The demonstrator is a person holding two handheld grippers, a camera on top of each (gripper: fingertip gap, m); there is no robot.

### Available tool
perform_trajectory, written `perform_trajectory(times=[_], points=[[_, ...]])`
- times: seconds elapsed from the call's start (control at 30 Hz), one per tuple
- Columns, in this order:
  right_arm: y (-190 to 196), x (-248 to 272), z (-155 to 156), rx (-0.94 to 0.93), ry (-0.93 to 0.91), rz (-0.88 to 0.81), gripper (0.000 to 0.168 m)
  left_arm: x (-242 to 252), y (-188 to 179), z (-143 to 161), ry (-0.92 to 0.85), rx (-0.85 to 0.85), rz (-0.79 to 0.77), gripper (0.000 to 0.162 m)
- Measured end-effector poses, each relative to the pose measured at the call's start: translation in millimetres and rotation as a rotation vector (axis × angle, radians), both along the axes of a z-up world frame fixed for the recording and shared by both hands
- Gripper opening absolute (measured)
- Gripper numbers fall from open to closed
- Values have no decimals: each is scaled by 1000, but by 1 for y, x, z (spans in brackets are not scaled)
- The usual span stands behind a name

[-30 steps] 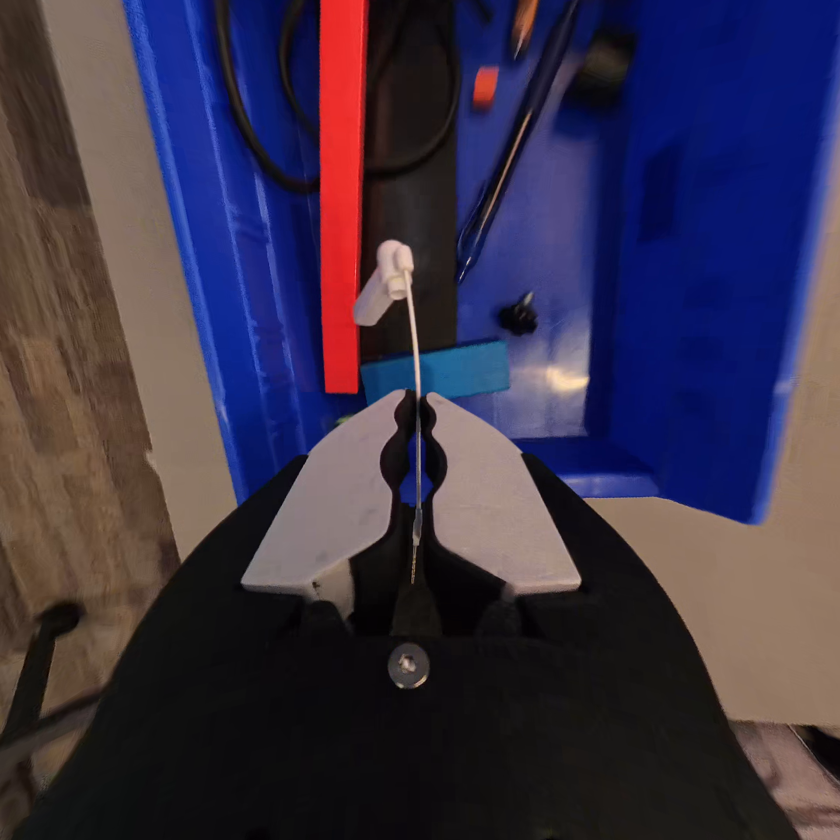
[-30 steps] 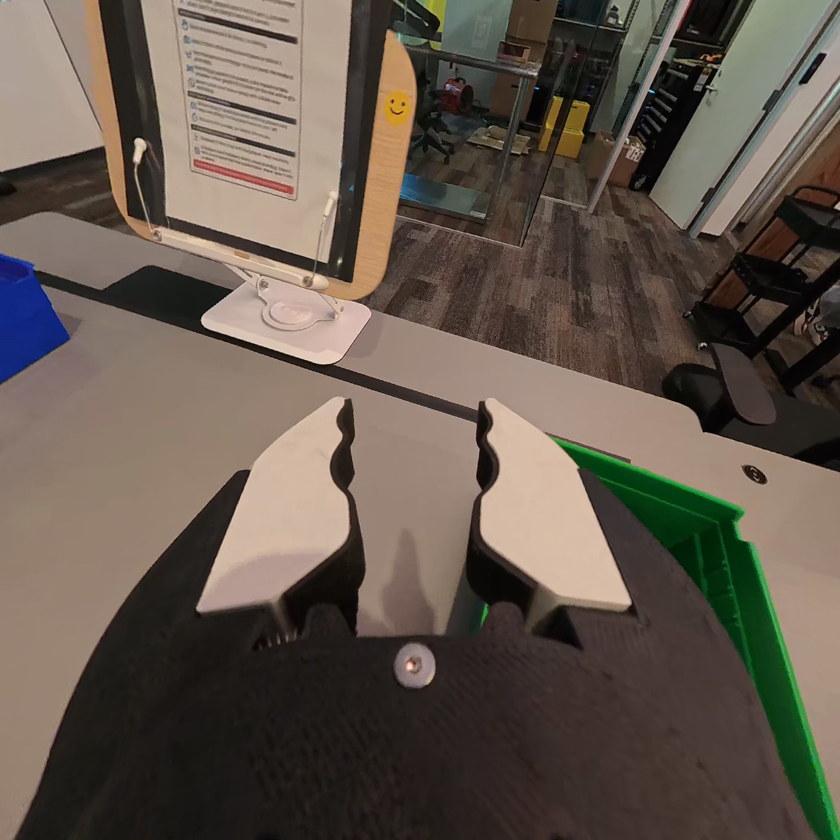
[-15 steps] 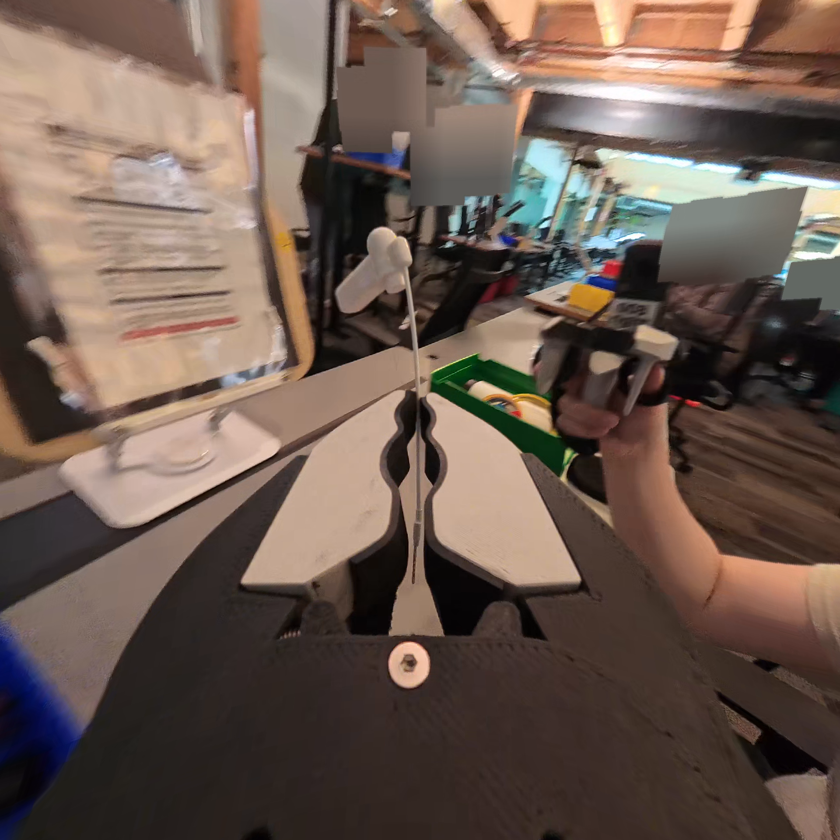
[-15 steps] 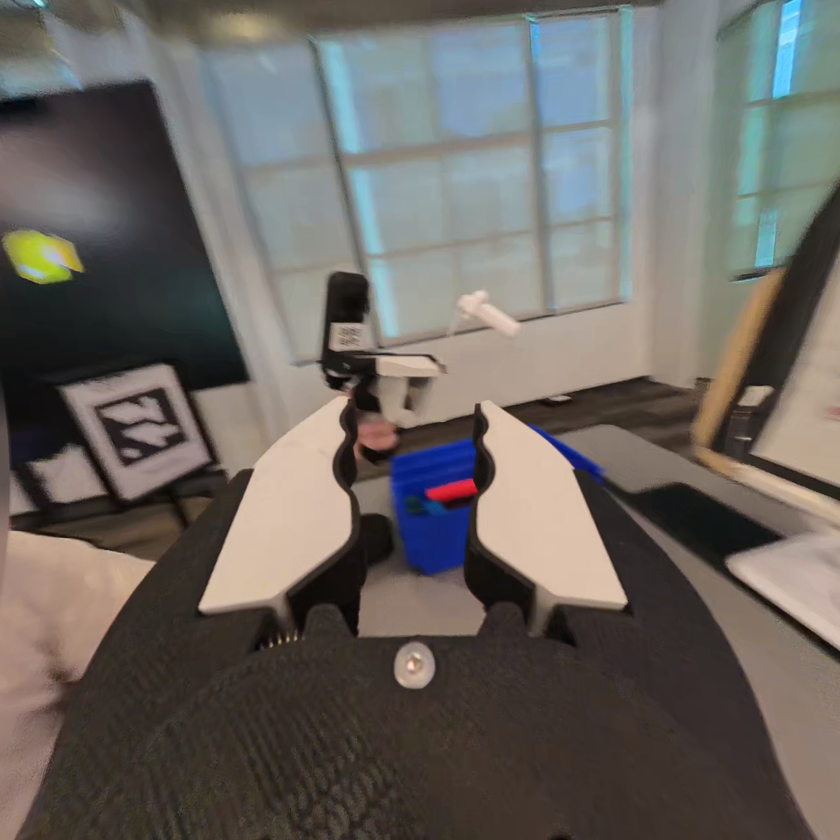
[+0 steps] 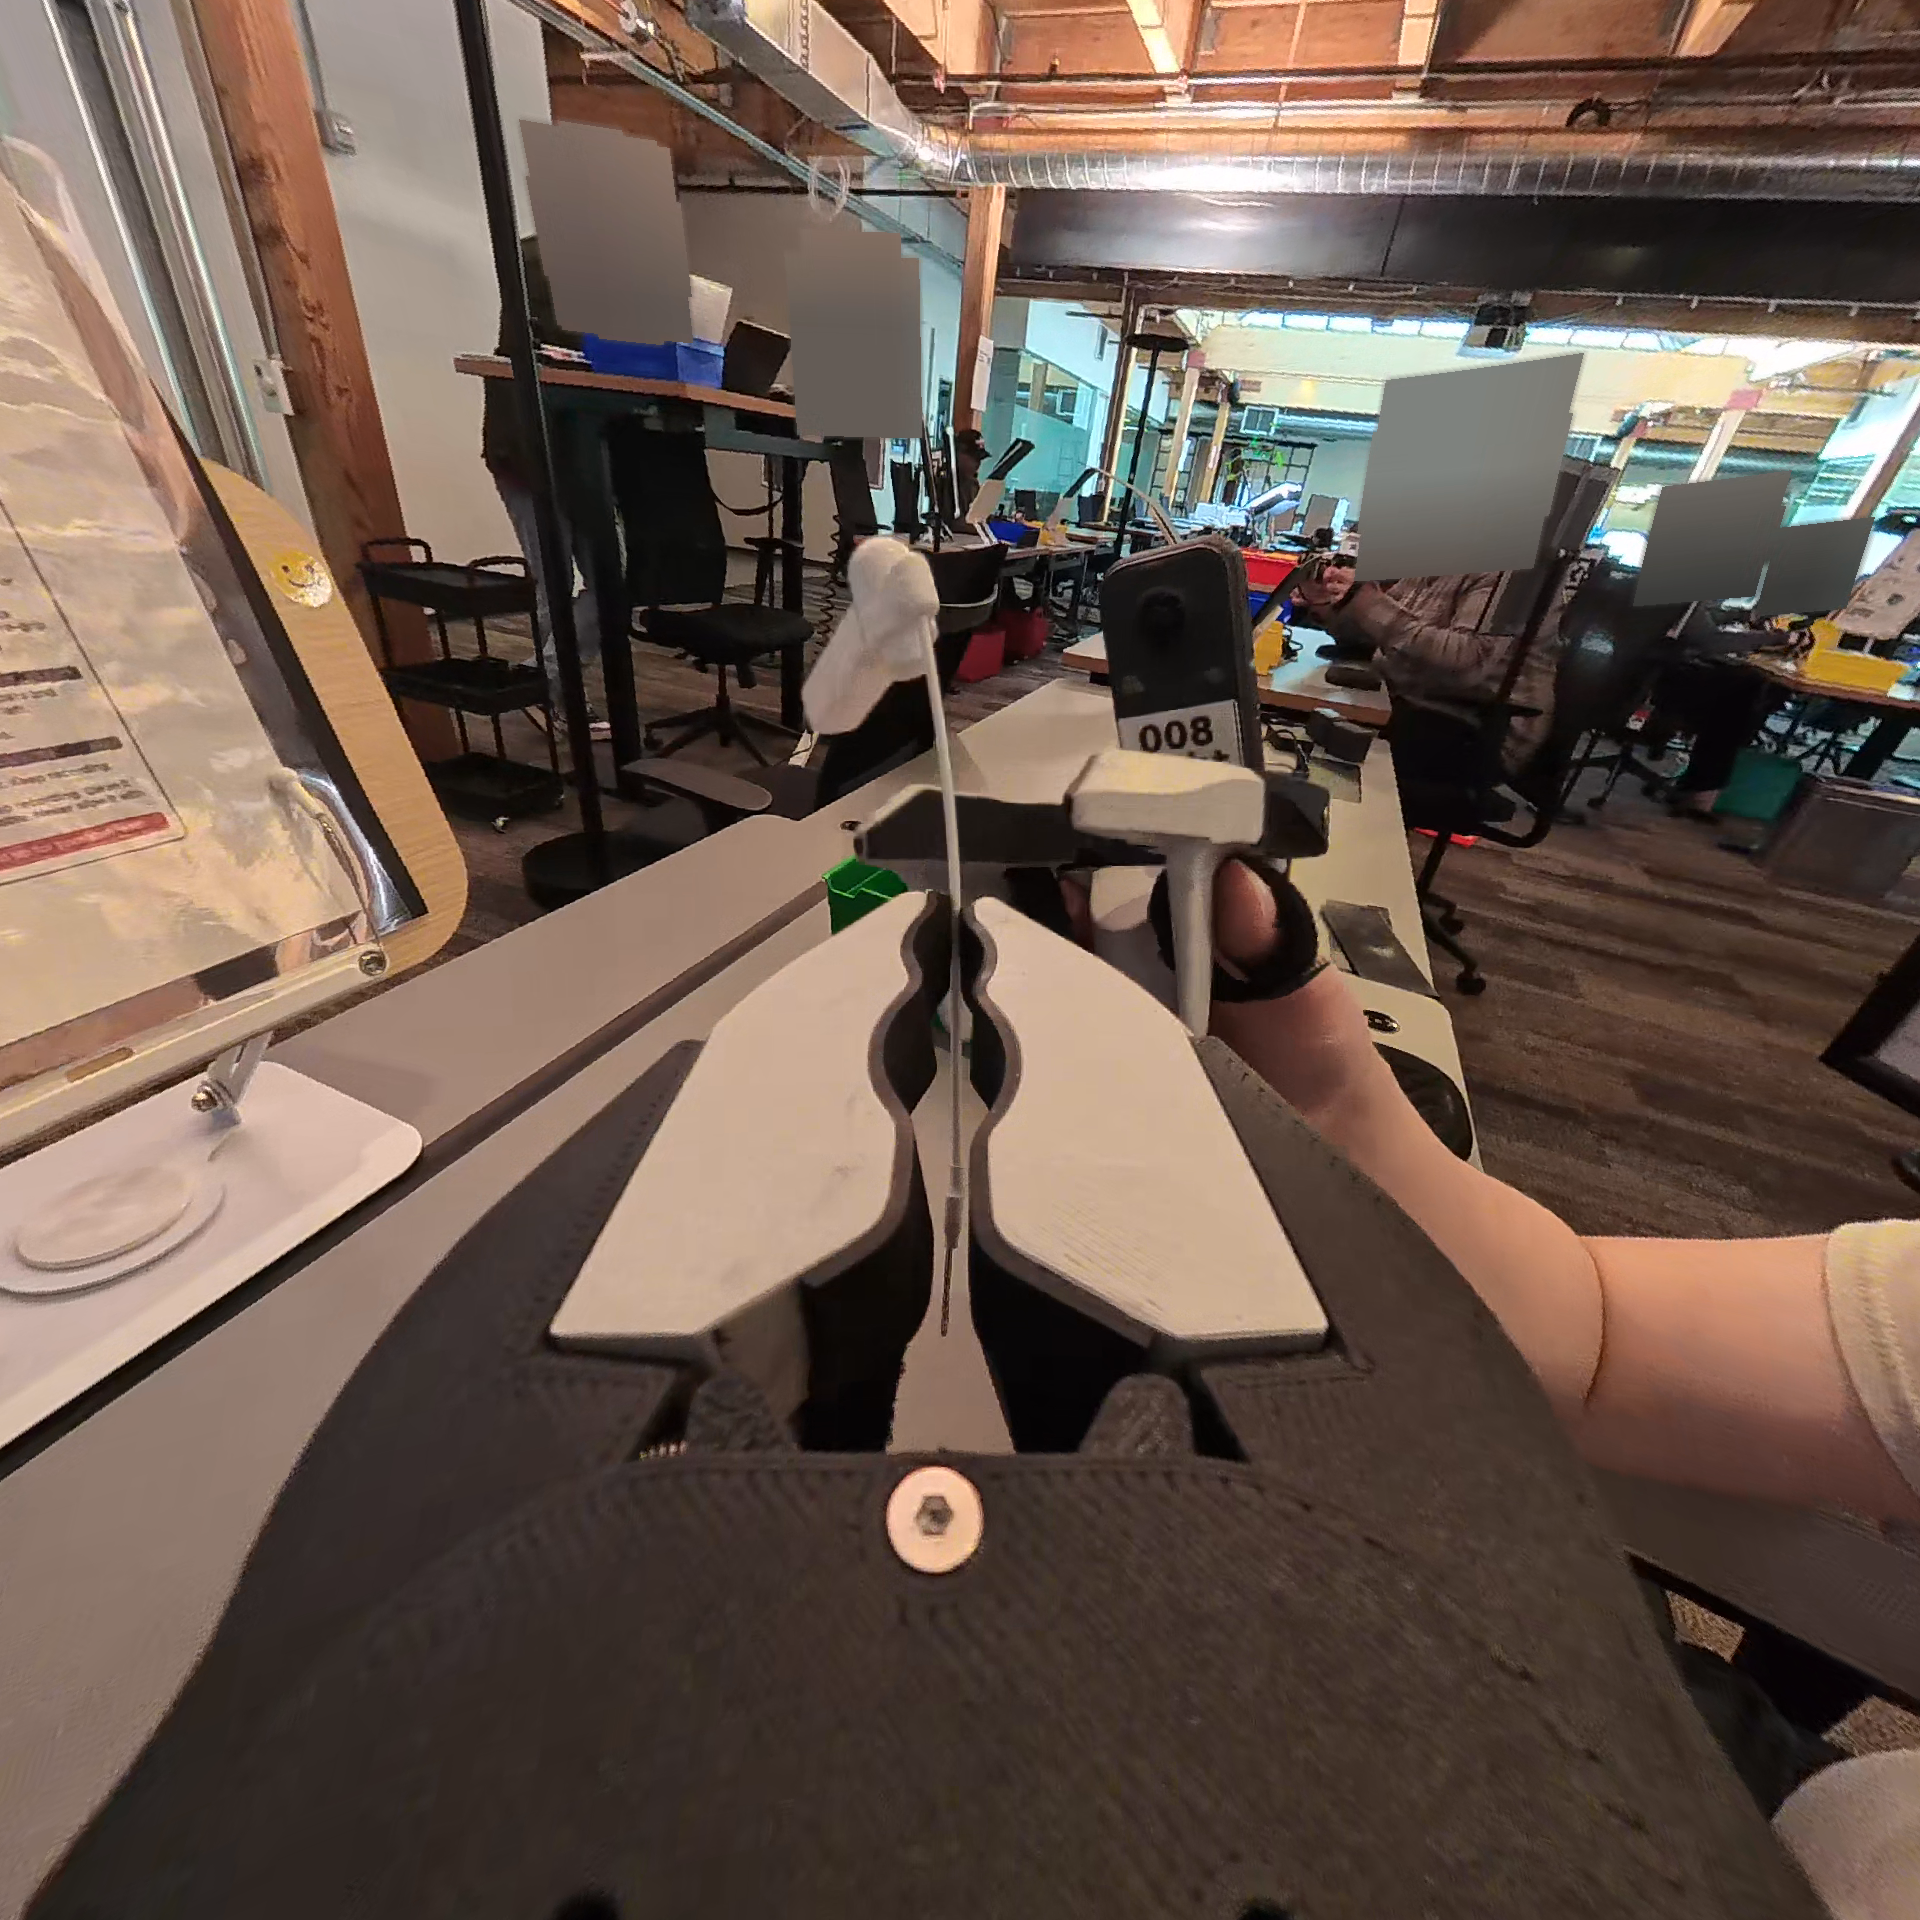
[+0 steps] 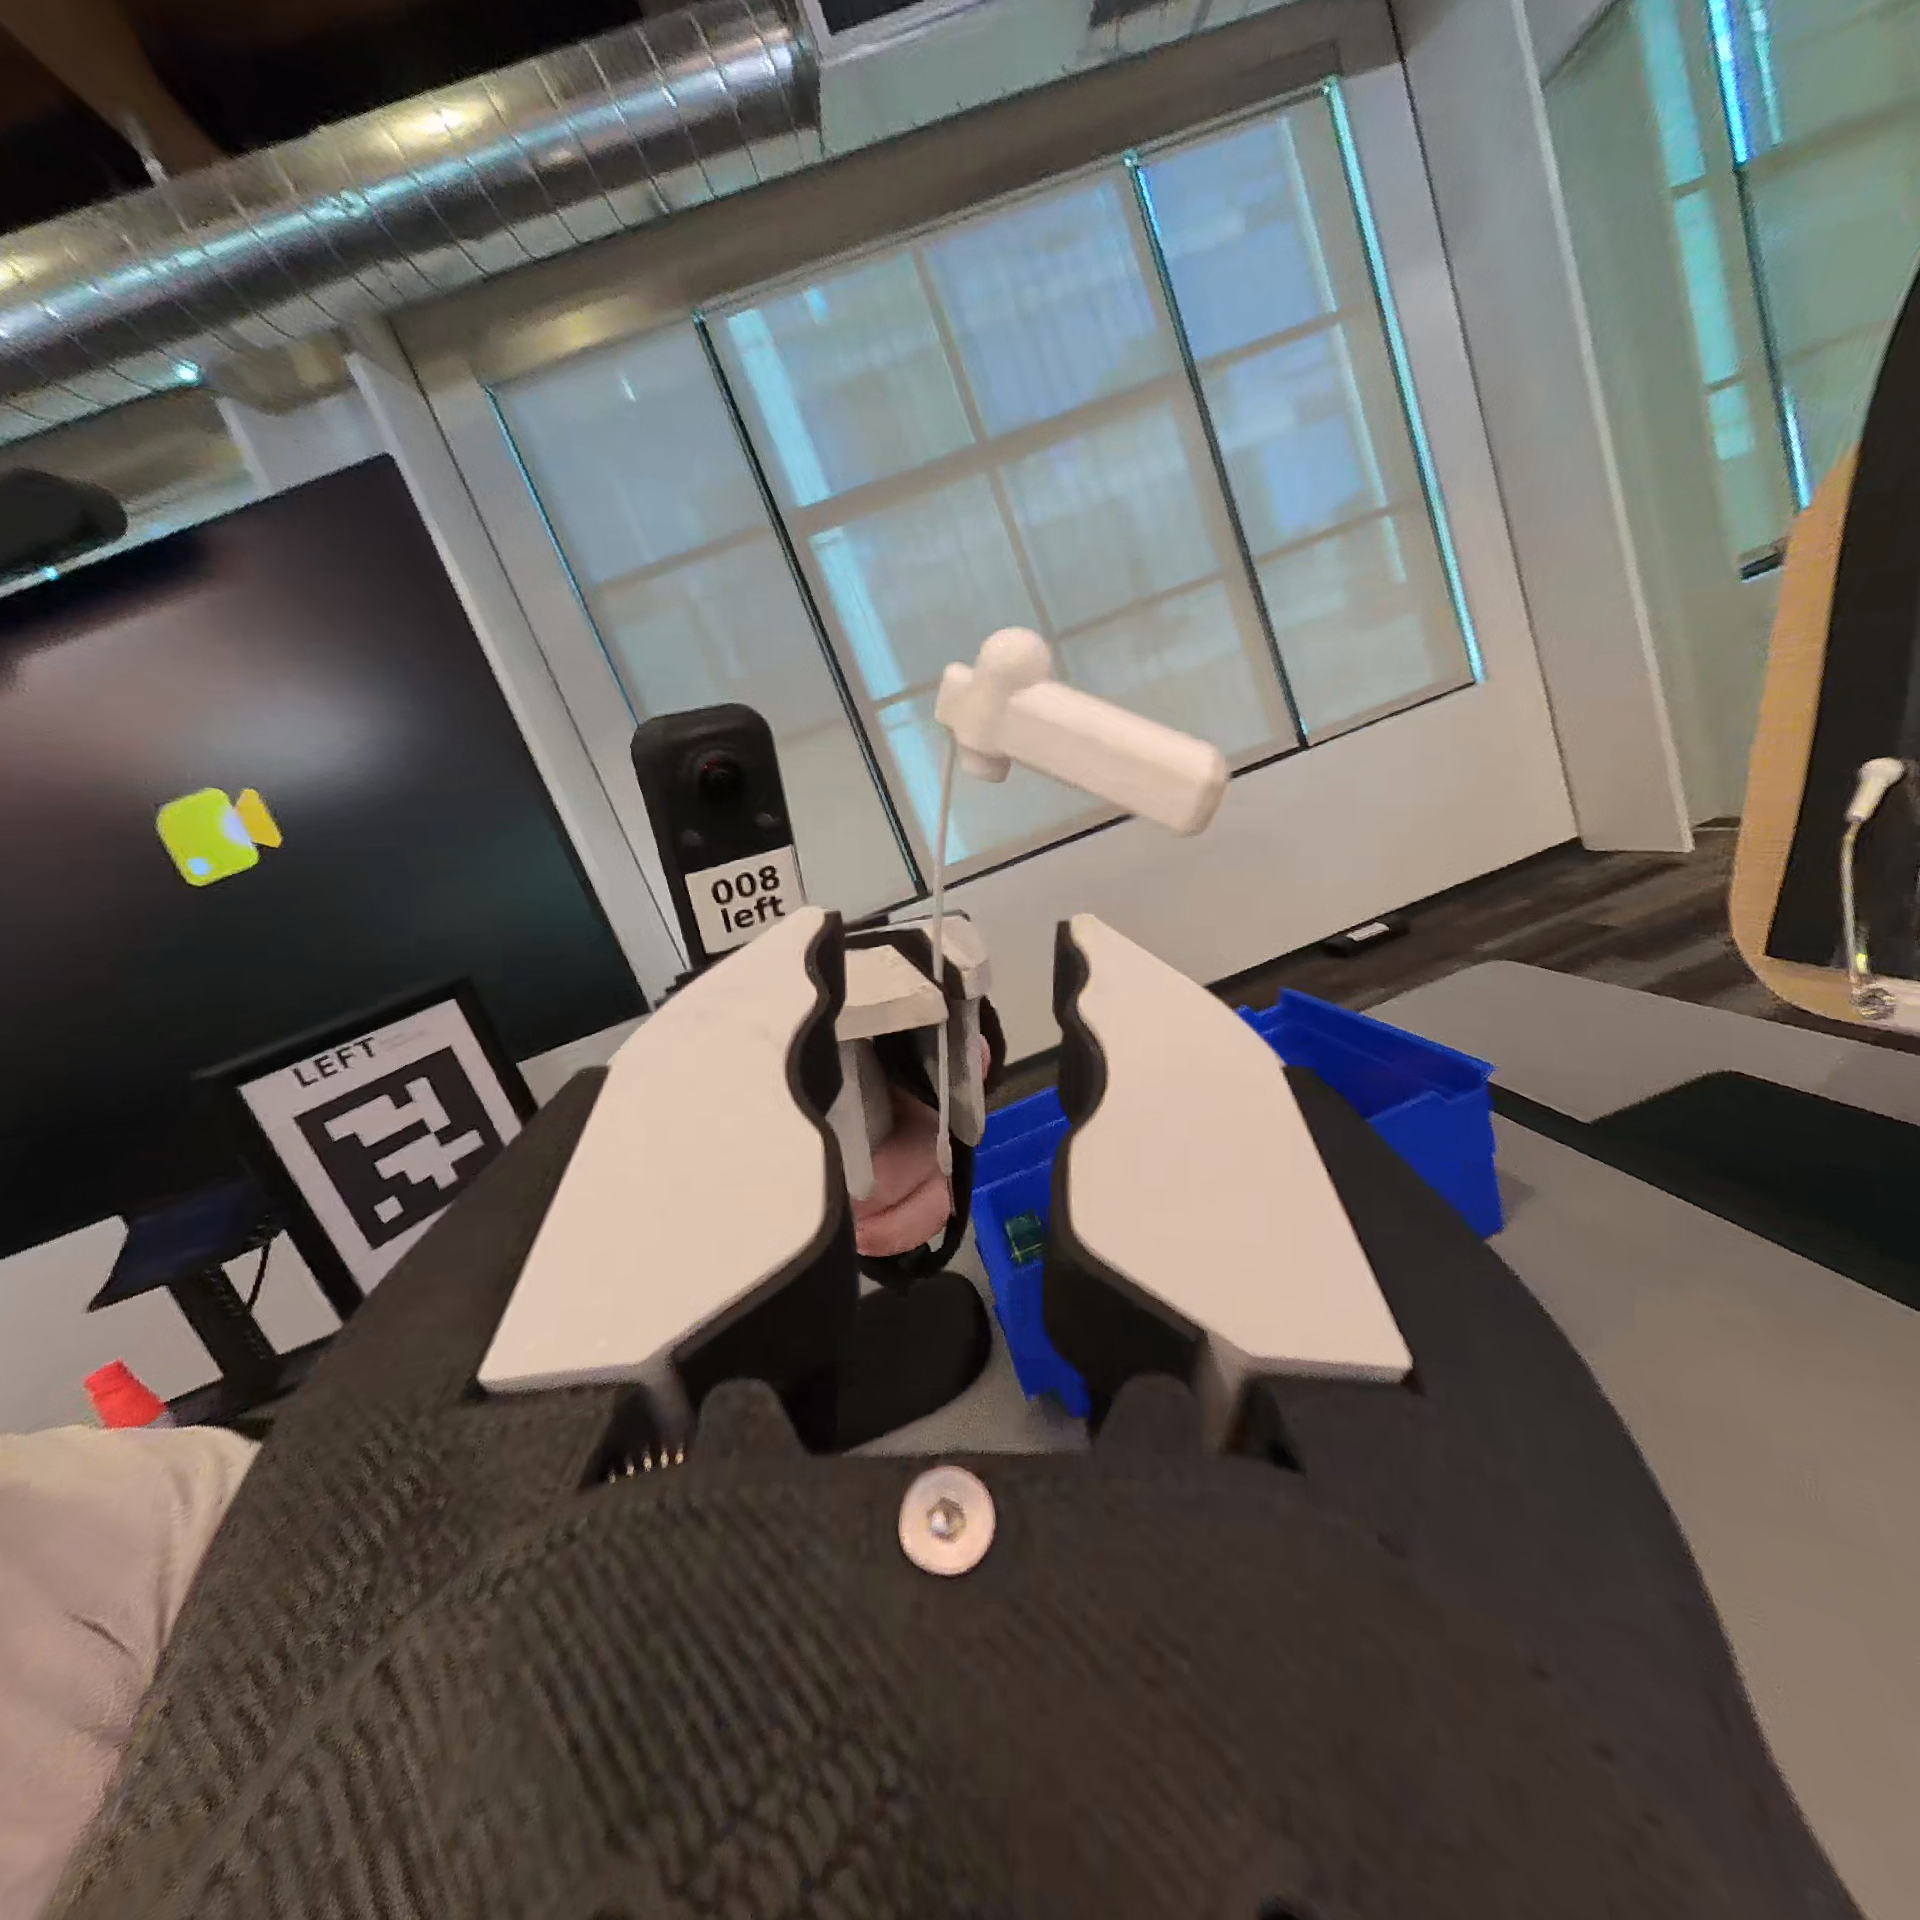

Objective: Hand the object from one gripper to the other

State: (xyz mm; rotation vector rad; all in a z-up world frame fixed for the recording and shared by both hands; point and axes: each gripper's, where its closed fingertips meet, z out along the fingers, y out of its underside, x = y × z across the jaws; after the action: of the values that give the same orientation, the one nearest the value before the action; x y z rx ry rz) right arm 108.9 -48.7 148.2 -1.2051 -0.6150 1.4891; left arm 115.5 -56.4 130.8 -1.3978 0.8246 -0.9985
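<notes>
The object is a white plastic tag (image 5: pixel 871 646) on a thin white cord (image 5: pixel 940 790). My left gripper (image 5: pixel 951 914) is shut on the cord, and the tag stands upright above its fingertips. In the right wrist view the tag (image 6: pixel 1081 732) rises above the left gripper (image 6: pixel 935 997), which faces me. My right gripper (image 6: pixel 945 927) is open and empty, with the cord seen in the gap between its fingers and a little beyond them. In the left wrist view the right gripper (image 5: pixel 1039 821) is held by a hand (image 5: pixel 1309 1039) just behind the cord.
A blue bin (image 6: pixel 1382 1101) sits on the grey table (image 5: pixel 520 1039) behind the left gripper. A green bin (image 5: pixel 862 888) shows partly behind the fingers. A document stand (image 5: pixel 208 779) is at the table's far side. A marker board (image 6: pixel 384 1132) stands behind.
The left gripper has lifted the tag from over the blue bin and turned level. The right gripper has swung round to face it and come closer, still open.
</notes>
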Motion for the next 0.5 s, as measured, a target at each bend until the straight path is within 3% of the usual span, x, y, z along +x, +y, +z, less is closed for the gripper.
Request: perform_trajectory(times=[0.2,0.3,0.4,0.5], points=[[-1,-1,-2,0,35,25,6,11,-1,-8,32,25,7,1],[4,4,-5,48,-29,-29,2,5,5,-5,34,76,89,18],[11,9,-12,177,-187,-156,2,-10,11,-3,88,117,191,29],[23,14,-30,415,-511,-377,2,-20,4,2,89,71,185,39]])
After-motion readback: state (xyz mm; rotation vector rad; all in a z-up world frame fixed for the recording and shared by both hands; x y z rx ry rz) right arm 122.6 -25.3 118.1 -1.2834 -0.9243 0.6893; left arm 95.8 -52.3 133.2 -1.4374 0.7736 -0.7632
